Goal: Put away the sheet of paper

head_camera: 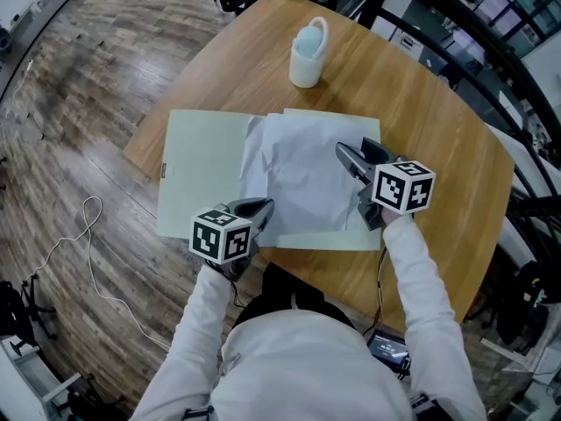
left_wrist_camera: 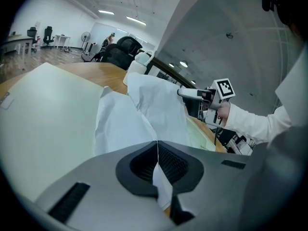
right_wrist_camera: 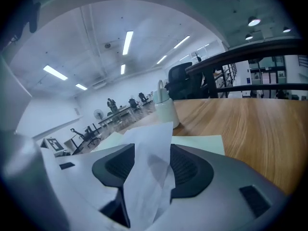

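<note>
The round wooden table (head_camera: pixel 438 139) spreads under both claws; the open pale-green card folder (head_camera: pixel 203 169) lies beneath and ahead of them; the crumpled white sheet of paper (head_camera: pixel 302 178) rests on it, between the two; the left gripper (head_camera: pixel 260 209) is clamped on its near edge; the right gripper (head_camera: pixel 352 158) stands wide, a fold of the sheet between its parted jaws; the white handled cup (head_camera: pixel 307 53) sits well beyond both.

Round wooden bench (head_camera: pixel 421 103), surface sound. One white handled cup (head_camera: pixel 307 55) stands upright on its far part. Wood-plank floor (head_camera: pixel 79 86) below, with a loose white cable (head_camera: pixel 93 200) lying looped on it. Black railing (right_wrist_camera: pixel 250 53) beyond the bench; a black office chair (left_wrist_camera: pixel 122 49) stands behind.
</note>
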Tool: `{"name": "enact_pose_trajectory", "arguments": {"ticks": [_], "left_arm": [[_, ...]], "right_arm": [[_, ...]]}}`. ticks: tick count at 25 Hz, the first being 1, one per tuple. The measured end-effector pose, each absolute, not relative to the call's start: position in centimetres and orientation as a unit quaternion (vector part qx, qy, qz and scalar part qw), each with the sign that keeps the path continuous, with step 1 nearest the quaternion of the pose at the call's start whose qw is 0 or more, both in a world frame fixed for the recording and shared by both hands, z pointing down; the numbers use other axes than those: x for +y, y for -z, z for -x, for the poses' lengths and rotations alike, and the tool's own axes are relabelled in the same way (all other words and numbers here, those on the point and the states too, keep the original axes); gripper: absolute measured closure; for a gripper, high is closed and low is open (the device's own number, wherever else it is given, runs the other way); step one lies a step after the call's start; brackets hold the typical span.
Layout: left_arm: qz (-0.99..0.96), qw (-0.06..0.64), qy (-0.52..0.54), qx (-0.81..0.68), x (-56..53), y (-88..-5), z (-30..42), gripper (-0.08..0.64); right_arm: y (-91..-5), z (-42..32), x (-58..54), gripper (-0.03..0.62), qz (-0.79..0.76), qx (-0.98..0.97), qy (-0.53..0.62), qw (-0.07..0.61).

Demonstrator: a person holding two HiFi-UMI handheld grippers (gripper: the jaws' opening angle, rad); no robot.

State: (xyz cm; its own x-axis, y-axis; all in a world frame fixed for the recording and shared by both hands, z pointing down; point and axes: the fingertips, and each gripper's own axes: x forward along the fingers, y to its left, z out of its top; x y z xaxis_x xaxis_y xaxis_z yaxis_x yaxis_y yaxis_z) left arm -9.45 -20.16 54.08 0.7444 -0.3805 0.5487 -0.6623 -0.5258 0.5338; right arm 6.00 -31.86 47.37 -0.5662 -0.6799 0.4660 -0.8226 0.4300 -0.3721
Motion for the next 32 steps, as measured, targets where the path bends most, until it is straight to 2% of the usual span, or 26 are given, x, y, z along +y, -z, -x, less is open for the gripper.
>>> {"name": "enact_pose_trajectory", "arguments": {"ticks": [7,11,13,20,32], "left_arm": [[-0.849,0.384,-0.193,-0.306,-20.3,-54.5,9.4,0.543],[-0.848,0.385,-0.195,-0.309,-20.3,-54.8,9.2,0.543],[-0.847,0.385,-0.196,-0.31,-20.3,-54.8,9.1,0.543],[-0.845,0.386,-0.197,-0.313,-20.2,-54.7,9.1,0.543],[-0.843,0.393,-0.193,-0.313,-20.3,-55.0,9.3,0.543]], "right_arm": [[-44.9,-8.8,-33.5,0.353,-0.516,-0.817,-0.223,0.127],[-43.9,-7.1,-34.4,0.369,-0.506,-0.83,-0.2,0.127],[-44.3,-5.2,-34.6,0.396,-0.487,-0.839,-0.201,0.136],[-48.5,-0.1,-35.5,0.396,-0.463,-0.835,-0.239,0.179],[-53.3,0.0,-36.3,0.396,-0.499,-0.794,-0.261,0.229]]}}
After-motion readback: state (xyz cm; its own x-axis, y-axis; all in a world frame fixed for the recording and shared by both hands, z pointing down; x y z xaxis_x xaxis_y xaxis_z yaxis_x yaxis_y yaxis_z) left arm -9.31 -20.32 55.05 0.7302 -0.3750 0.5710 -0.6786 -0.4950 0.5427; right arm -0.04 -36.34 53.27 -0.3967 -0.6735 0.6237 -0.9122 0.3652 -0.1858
